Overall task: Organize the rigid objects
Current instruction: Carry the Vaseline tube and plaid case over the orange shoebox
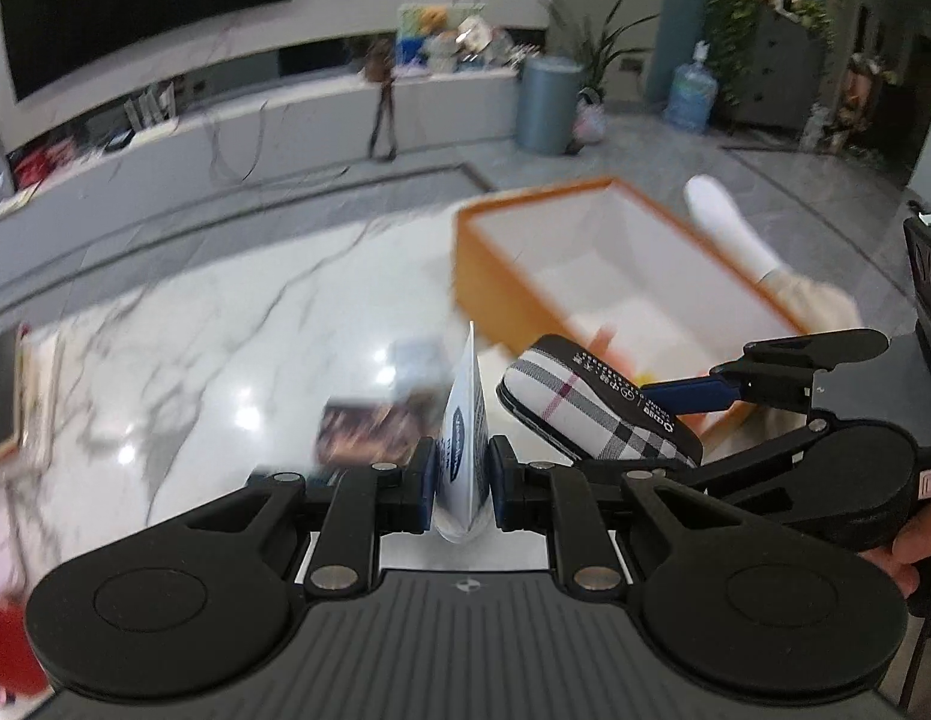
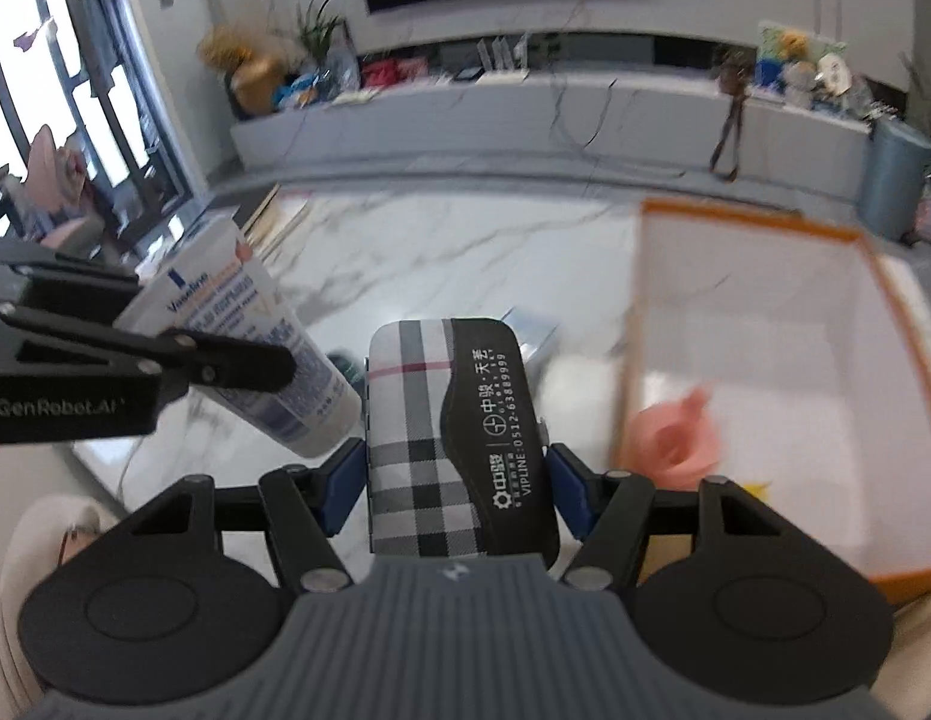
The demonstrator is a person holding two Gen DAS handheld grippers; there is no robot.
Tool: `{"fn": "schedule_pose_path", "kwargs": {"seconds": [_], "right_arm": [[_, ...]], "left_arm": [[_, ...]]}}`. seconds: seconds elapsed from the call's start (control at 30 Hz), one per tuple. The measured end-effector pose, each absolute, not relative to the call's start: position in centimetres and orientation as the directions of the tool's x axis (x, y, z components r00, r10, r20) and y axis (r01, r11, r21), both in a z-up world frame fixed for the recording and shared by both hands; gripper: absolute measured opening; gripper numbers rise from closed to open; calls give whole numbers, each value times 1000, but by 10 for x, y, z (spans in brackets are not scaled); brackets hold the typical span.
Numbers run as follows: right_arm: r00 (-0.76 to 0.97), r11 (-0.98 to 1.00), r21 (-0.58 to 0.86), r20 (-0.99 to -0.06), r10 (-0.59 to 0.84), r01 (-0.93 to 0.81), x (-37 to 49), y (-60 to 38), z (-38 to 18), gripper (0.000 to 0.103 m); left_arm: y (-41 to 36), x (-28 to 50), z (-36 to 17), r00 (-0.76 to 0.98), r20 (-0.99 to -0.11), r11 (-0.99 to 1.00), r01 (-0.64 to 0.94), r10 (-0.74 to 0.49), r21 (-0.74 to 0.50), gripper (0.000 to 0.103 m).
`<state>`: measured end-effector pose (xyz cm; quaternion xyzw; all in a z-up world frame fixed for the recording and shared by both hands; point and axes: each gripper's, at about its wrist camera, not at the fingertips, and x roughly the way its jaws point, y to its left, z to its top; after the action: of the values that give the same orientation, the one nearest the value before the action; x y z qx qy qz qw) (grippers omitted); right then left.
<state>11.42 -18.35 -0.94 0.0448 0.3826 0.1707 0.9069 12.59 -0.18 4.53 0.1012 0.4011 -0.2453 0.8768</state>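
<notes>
My left gripper point(image 1: 462, 468) is shut on the lower end of a white lotion tube point(image 1: 465, 414) that stands up between the pads. The right wrist view shows the same tube point(image 2: 249, 336) slanting in from the left, with the left gripper point(image 2: 267, 378) around it. My right gripper point(image 2: 456, 468) is shut on a plaid glasses case point(image 2: 429, 420) with a black printed band, its pads pressing both long sides. That case point(image 1: 591, 414) also shows in the left wrist view, held just right of the tube. An orange box point(image 2: 765, 222) with a white inside lies open to the right.
A pink object point(image 2: 675, 438) and a yellow bit point(image 2: 756, 489) lie in the box. The orange box point(image 1: 495, 276) sits on a white marble table point(image 1: 225, 360) with small dark packets point(image 1: 363, 432) nearby. A white-handled brush point(image 1: 729, 228) lies beyond the box. The picture is blurred.
</notes>
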Motion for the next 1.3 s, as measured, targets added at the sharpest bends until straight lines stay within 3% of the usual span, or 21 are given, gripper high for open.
{"fn": "schedule_pose_path", "kwargs": {"seconds": [0.2,0.43,0.87,1.3], "right_arm": [[678,966,181,-689,257,-182,128,-244,13,65],[610,984,162,-773,173,-74,168,-298,-12,65],[496,962,273,-836,235,6,245,-323,-82,65],[365,938,333,-889,278,95,288,-322,-128,65]], "left_arm": [[-56,146,61,547,-717,810,585,-431,-41,20],[-116,183,46,511,-719,756,654,-471,-31,20],[-178,265,-32,410,-859,712,698,-306,79,20],[-193,281,-67,300,-930,633,768,-212,103,20]]}}
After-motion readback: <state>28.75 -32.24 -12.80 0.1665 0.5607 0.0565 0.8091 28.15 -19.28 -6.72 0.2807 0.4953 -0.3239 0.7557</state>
